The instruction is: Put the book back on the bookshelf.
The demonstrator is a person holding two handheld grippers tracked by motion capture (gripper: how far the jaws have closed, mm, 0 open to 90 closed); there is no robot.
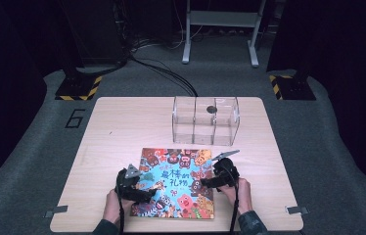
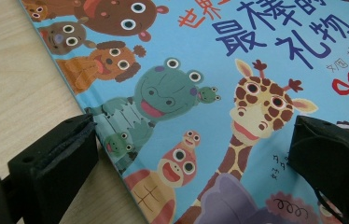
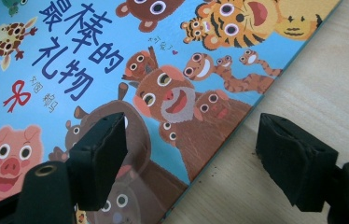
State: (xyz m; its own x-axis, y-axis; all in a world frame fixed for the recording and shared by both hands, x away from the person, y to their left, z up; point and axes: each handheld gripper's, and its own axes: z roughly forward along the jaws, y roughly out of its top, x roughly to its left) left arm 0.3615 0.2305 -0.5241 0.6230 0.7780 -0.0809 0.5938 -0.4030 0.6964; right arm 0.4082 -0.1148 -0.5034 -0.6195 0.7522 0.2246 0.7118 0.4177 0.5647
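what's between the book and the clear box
Bare tabletop: in the high view, nothing lies on the strip of wood between the book and the clear box.

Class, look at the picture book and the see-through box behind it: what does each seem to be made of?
Picture book: probably glossy printed card, judging by its stiff flat cover and faint sheen. Box: clear rigid plastic, likely acrylic; the table shows through its walls.
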